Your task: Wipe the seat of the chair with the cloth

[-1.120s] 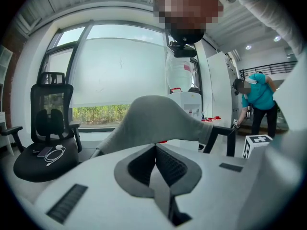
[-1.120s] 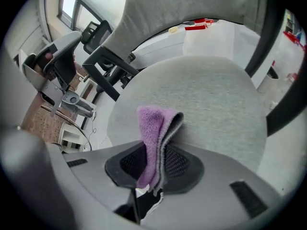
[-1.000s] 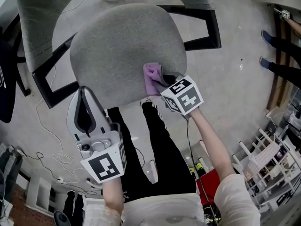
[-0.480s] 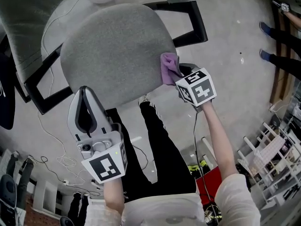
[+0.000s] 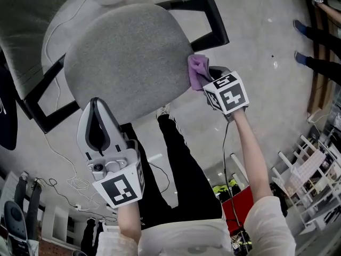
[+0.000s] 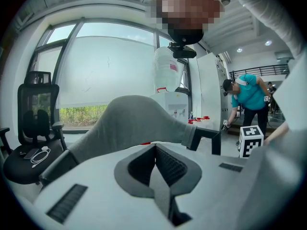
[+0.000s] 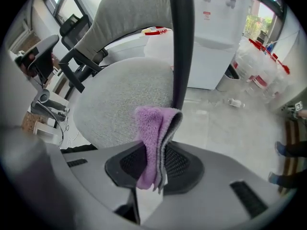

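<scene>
Cloth (image 5: pixel 198 71) slid to seat (image 5: pixel 128 63) right edge — concrete floor (image 5: pixel 266 63) beyond.

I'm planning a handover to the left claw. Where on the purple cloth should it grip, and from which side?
Probably the folded end of the cloth that sticks out past the right claw, at the seat edge. Come from the seat side: the right claw is shut on the cloth's other end and blocks that side. The left claw is shut, so it must open first.
</scene>
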Action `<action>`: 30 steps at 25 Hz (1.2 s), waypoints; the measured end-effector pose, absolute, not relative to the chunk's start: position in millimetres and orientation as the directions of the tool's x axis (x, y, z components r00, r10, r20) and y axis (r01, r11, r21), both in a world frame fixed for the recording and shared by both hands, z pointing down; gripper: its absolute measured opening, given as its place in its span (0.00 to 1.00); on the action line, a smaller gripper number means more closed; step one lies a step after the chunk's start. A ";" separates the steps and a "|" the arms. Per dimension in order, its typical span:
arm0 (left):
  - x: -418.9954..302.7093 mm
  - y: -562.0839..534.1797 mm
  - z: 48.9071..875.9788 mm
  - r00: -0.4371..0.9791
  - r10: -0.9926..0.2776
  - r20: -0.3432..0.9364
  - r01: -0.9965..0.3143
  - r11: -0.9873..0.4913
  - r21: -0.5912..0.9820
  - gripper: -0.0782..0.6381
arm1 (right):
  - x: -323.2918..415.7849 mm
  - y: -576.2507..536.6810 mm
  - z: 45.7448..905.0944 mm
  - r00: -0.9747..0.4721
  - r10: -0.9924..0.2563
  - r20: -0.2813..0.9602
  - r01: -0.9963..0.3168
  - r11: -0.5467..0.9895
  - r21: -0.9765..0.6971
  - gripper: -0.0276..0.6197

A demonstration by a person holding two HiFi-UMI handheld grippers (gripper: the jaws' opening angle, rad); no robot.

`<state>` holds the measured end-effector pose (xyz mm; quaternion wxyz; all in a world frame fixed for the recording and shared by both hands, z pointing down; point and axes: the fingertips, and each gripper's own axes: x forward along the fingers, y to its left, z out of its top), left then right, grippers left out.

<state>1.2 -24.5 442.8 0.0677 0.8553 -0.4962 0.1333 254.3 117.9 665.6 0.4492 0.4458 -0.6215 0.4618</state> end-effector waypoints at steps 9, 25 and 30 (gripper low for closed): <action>0.3 -24.9 443.3 0.477 -0.831 0.287 -0.865 -0.502 -0.017 0.13 | 265.2 118.2 673.1 -0.140 -0.129 0.982 -0.976 0.187 -0.115 0.18; 20.2 -56.4 290.6 0.537 -0.838 0.094 -0.839 -0.543 -0.049 0.13 | 207.8 13.7 446.5 -0.165 -0.570 0.805 -0.985 0.051 -0.166 0.18; 21.1 -53.0 200.4 0.586 -0.811 0.003 -0.809 -0.585 -0.064 0.13 | 196.0 -14.5 293.1 -0.087 -0.823 0.562 -0.975 -0.045 -0.216 0.18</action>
